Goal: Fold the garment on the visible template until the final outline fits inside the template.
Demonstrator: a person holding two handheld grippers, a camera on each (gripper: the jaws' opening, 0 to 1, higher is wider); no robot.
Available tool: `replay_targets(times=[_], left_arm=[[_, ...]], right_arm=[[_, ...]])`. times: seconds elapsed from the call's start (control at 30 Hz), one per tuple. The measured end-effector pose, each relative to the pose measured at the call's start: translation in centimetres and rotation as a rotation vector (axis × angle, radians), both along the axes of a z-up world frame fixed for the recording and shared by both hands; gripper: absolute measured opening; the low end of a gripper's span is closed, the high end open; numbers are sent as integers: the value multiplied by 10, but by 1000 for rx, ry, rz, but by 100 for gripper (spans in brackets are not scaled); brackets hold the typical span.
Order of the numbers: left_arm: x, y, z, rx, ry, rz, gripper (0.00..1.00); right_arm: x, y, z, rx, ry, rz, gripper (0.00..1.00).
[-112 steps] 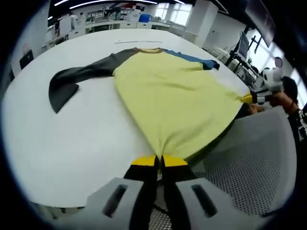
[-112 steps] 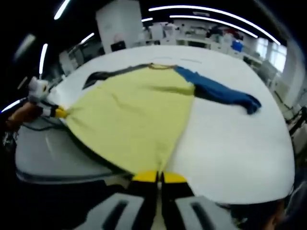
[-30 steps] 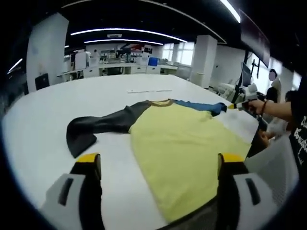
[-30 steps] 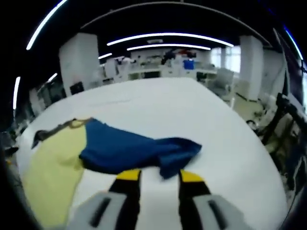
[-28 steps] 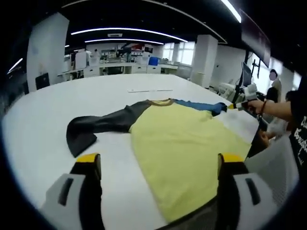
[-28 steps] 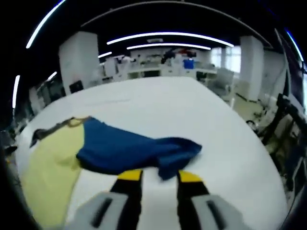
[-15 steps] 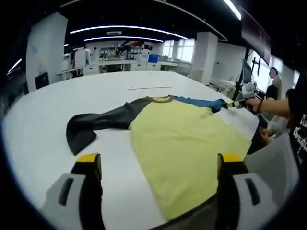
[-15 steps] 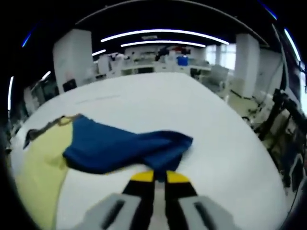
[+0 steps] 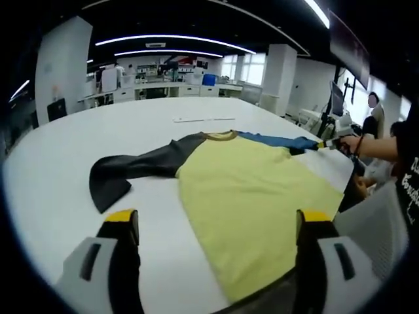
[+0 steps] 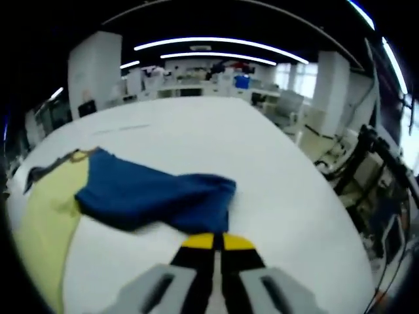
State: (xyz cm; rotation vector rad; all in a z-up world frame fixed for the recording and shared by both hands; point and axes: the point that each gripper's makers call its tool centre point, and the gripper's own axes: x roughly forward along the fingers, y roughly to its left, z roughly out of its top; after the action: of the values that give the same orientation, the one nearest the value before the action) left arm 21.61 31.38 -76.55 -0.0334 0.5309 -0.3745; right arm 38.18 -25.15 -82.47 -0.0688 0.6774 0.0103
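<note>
right gripper [image 10: 213,243] pressed shut on the blue sleeve [image 10: 154,194] cuff near the desk [image 10: 262,170] right edge | sleeve runs back-left to the yellow shirt body [image 9: 249,190] | left gripper [image 9: 216,226] spread wide, hovering at the near edge, dark sleeve [image 9: 127,171] ahead-left

Right gripper [image 10: 213,243], open beside the blue sleeve [image 10: 150,196] a second ago, now has its fingers [image 10: 198,241] closed on the cuff; left gripper [image 9: 216,226] has released the hem.
</note>
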Motion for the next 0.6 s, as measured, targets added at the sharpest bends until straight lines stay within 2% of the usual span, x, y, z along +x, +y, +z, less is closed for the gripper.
replay_targets(times=[0.37,0.6], left_arm=[[1,0,-1,-13,3,-9,96],[2,0,0,-12,2,-13,95]], right_arm=[[-12,-22,6,-40,-15,-25,0],[-16,-23,-5,-46,12,-24,0]])
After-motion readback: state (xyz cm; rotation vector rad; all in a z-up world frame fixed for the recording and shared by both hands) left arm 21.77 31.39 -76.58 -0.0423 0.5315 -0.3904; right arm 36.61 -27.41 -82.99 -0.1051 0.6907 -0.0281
